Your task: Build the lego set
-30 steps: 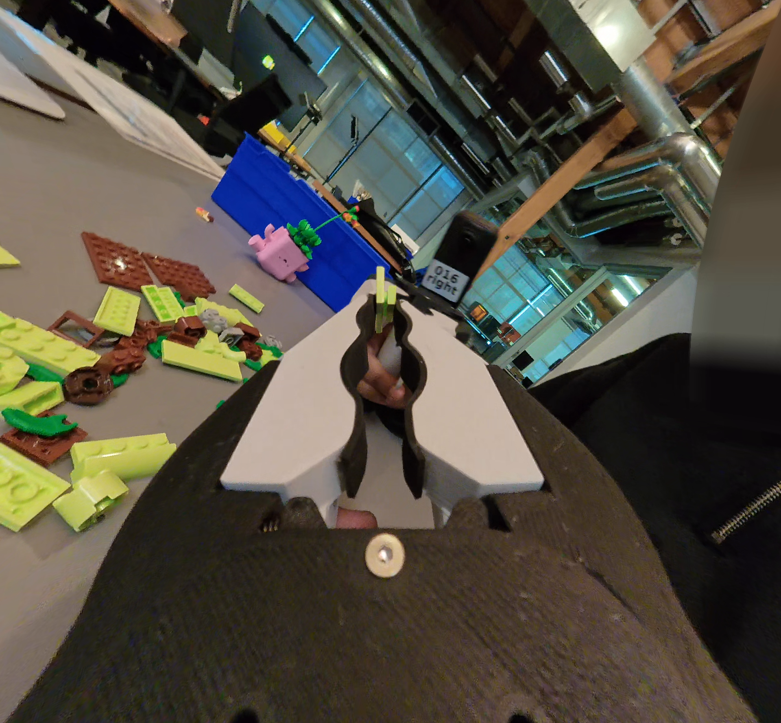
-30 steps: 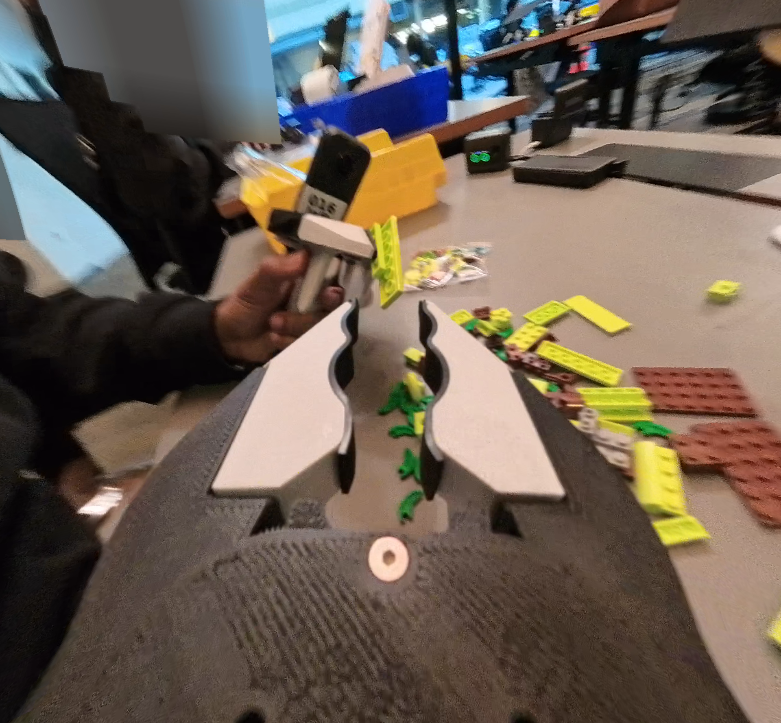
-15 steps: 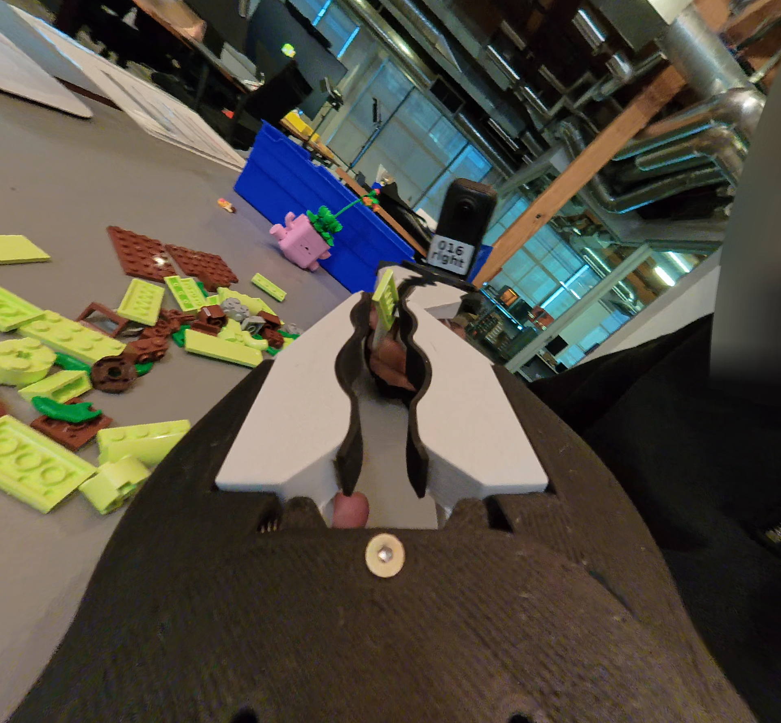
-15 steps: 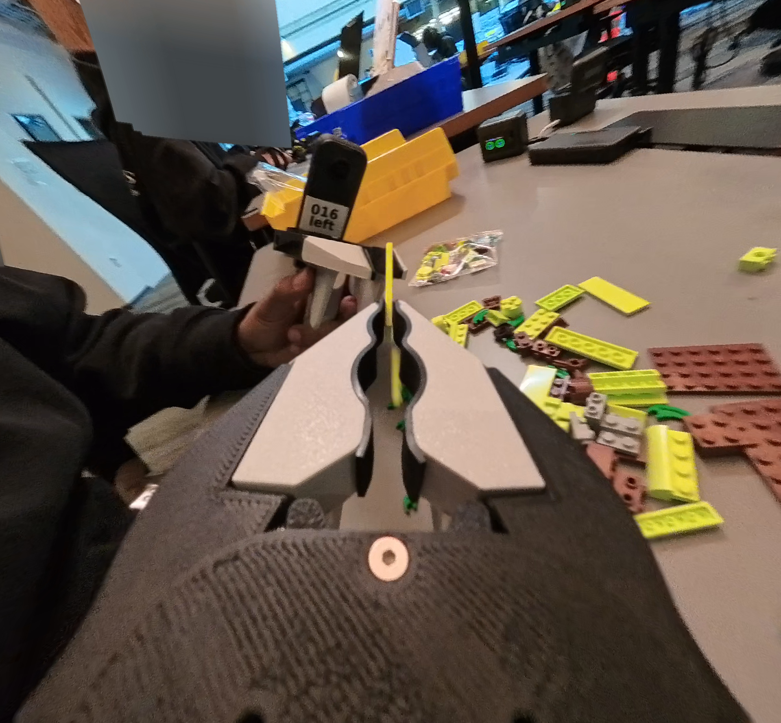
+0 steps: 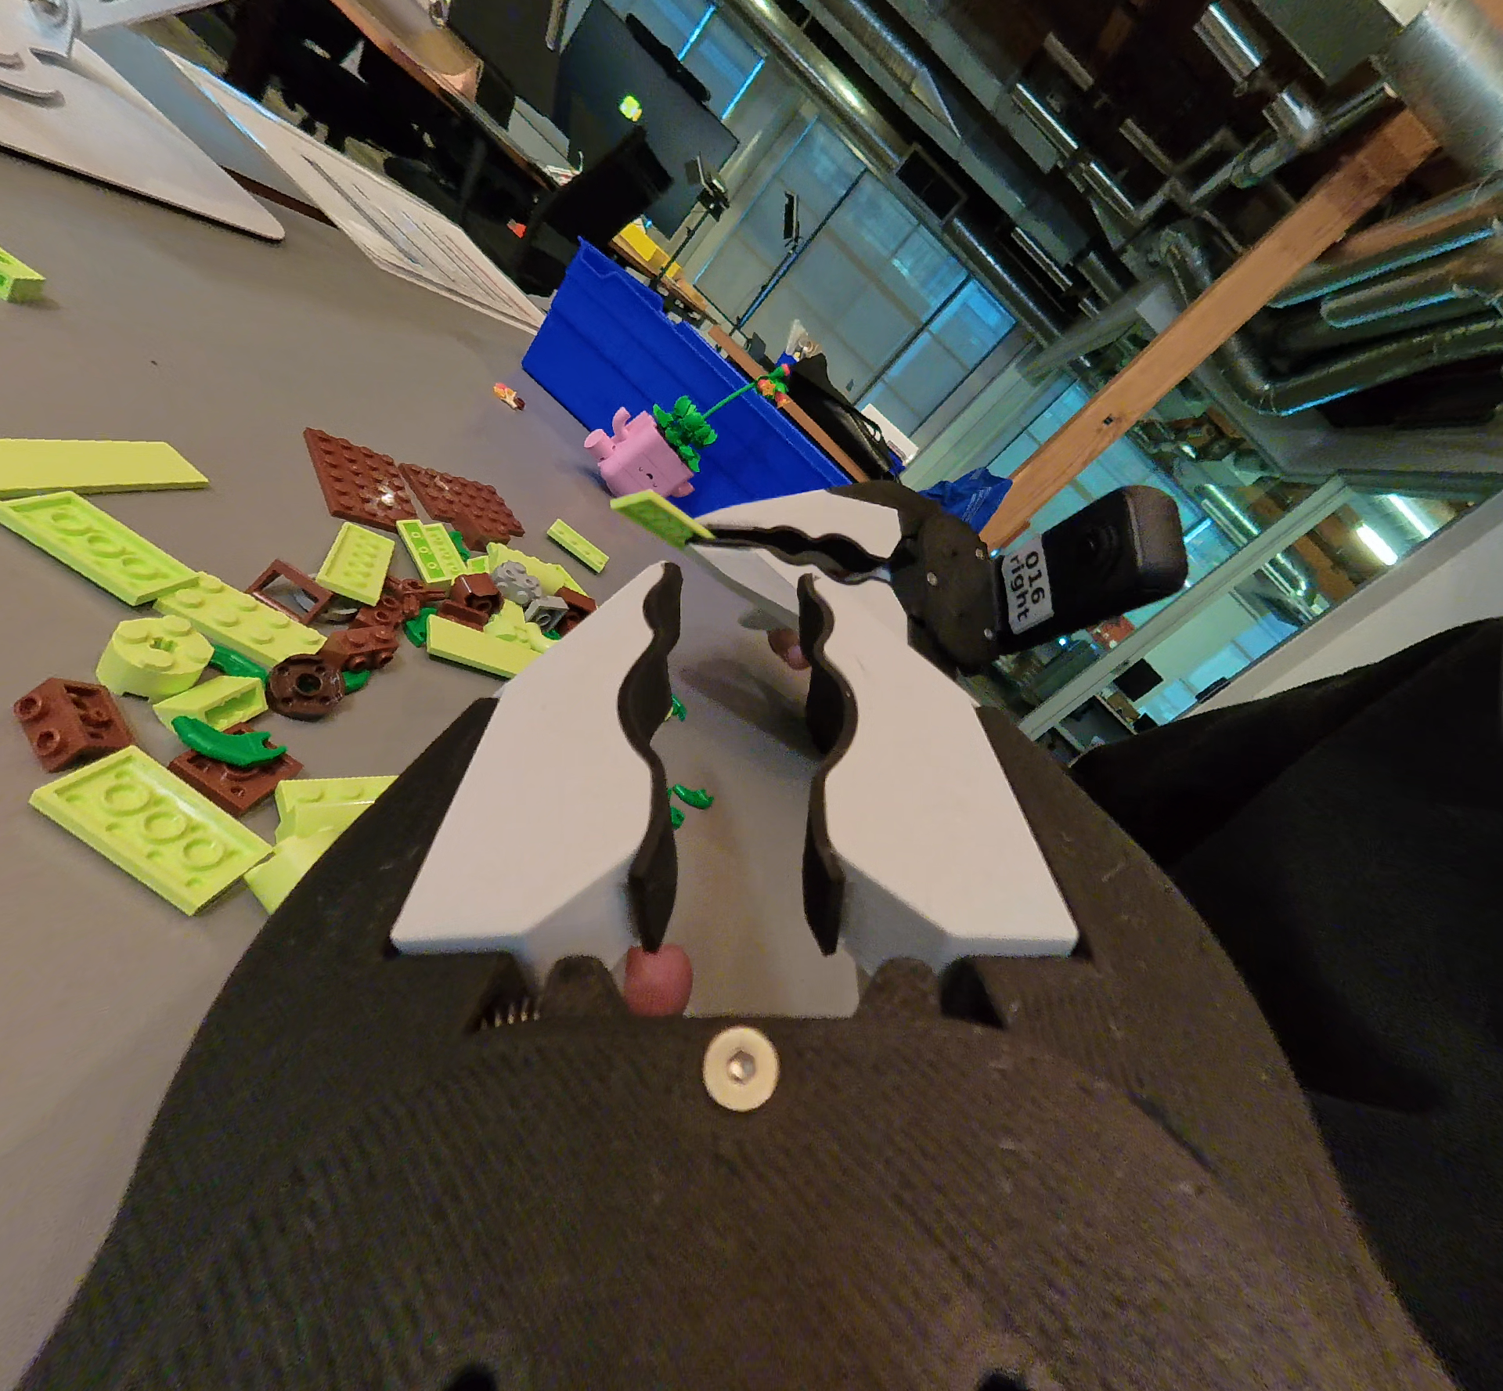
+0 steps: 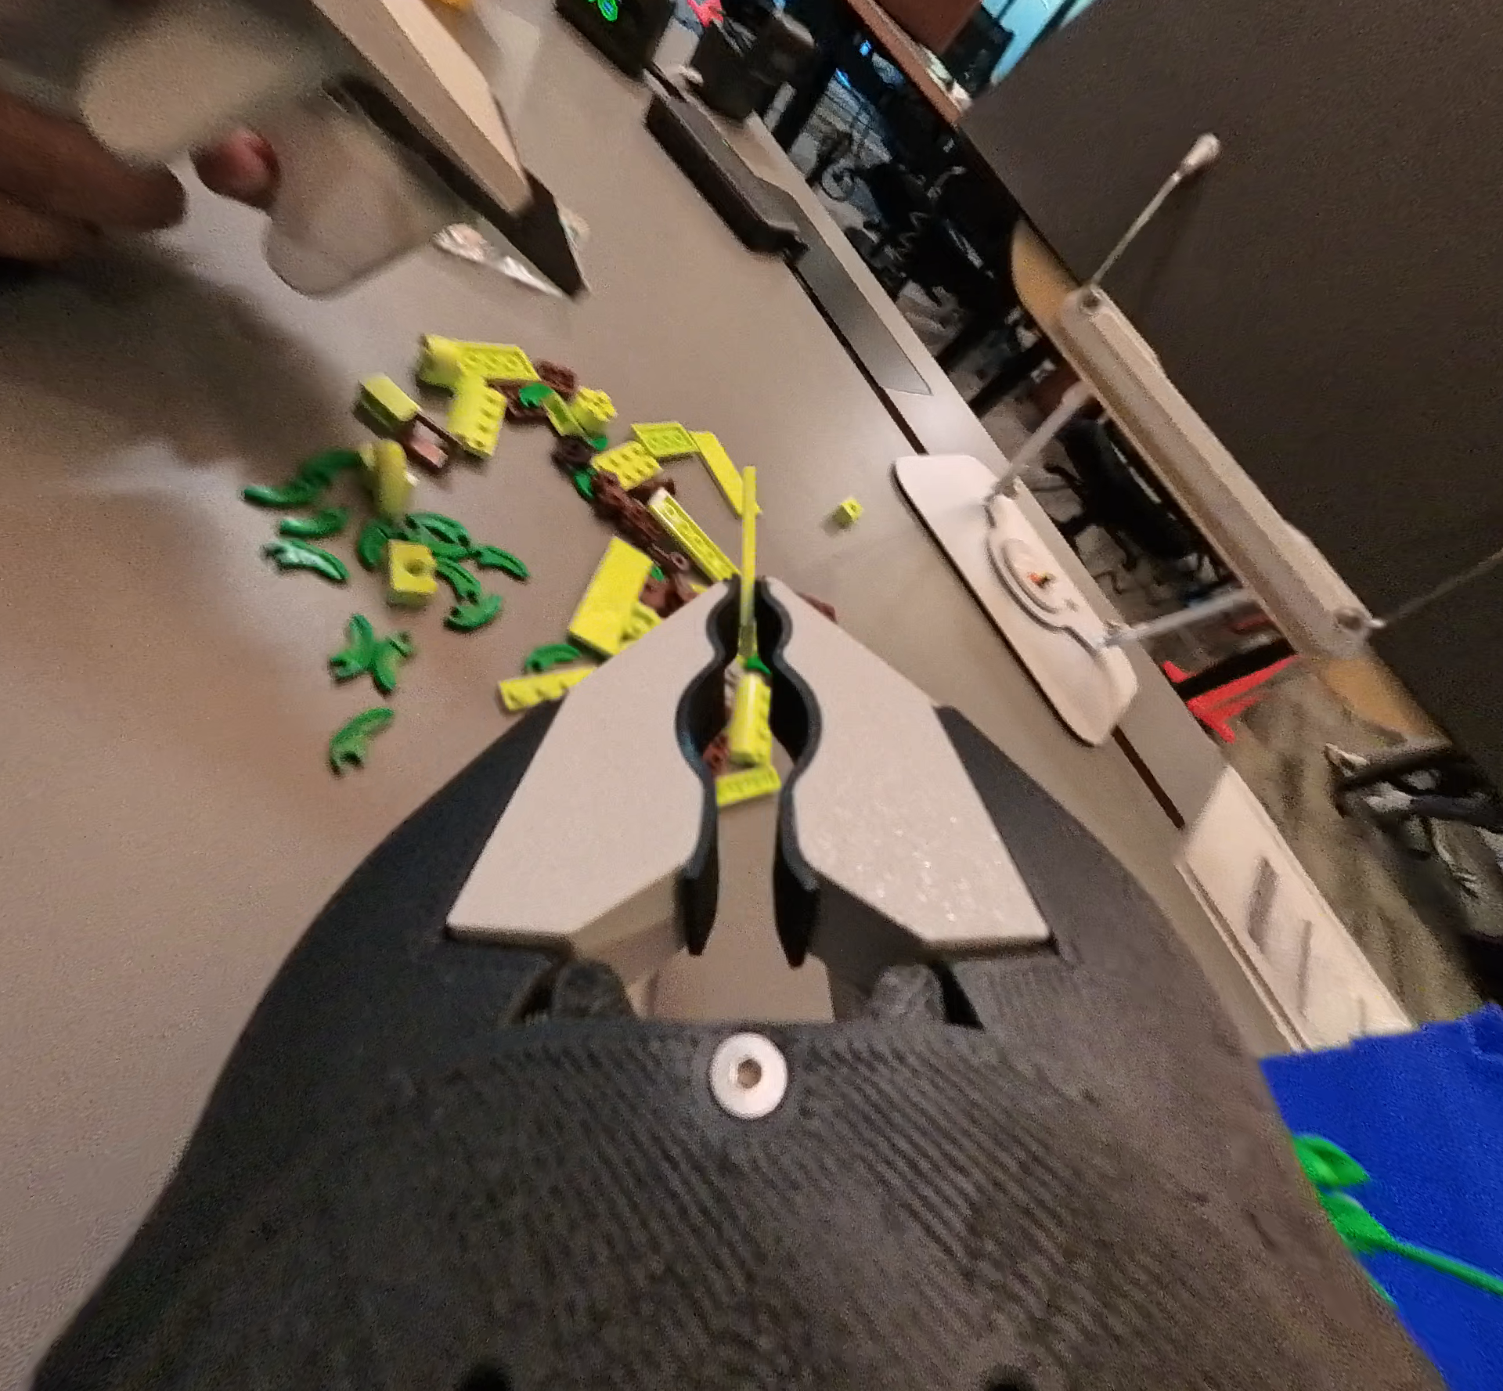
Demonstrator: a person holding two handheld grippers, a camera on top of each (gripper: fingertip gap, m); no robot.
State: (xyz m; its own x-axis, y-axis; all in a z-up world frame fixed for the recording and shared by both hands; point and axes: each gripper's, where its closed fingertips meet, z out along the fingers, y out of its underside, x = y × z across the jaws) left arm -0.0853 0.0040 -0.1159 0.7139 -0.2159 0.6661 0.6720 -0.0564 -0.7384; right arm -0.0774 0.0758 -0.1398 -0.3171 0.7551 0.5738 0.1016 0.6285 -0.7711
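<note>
grippers: two, left gripper (image 5: 736,587) and right gripper (image 6: 747,594)
large brown plates (image 5: 411,480): two, side by side
pink pot model (image 5: 642,451): one
blue bin (image 5: 651,368): one
green leaf pieces (image 6: 382,539): about ten, scattered
lime plate (image 6: 748,539) held edge-on: one

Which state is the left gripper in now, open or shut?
Open. In the left wrist view the left gripper shows bare table between its spread fingers; the lime plate sits in the right gripper.
</note>
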